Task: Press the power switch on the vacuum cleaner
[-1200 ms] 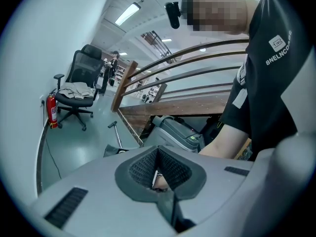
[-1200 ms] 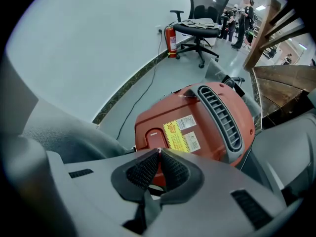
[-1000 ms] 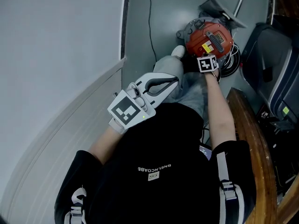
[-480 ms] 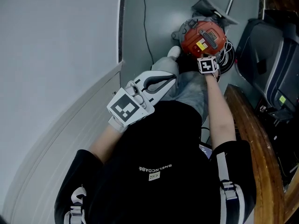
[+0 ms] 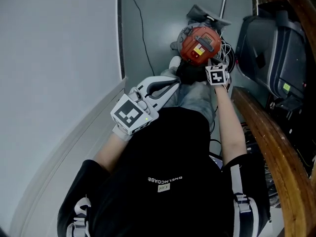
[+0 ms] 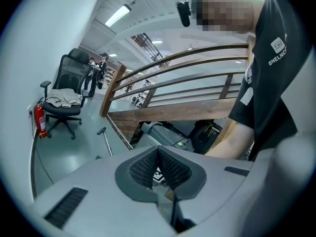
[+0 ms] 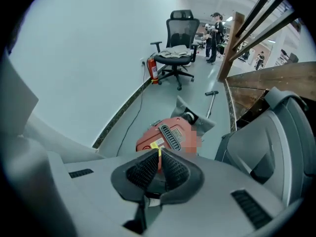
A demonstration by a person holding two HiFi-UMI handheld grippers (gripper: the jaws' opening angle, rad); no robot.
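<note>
1. The grey floor (image 5: 168, 19) runs between a pale wall on the left and a wooden railing (image 5: 266, 132) on the right. The task's thing sits on it, ahead of the person's feet.
2. The vacuum cleaner (image 7: 165, 136) is a rounded red body with a dark grille on top. It lies straight ahead of and below the right tongs.
3. The right gripper (image 7: 159, 156) has its jaws pressed together on nothing. The tips point at the near edge of the red body; I cannot tell whether they touch it. This is the nearer tool by far.
4. The left gripper (image 5: 173, 84) is likewise pinched closed and empty. It is held by the person's waist, well apart from the machine and aimed sideways toward the railing.
5. The power switch itself cannot be picked out. It likely sits on the top face, so the push would go forward and down from the right side.
</note>
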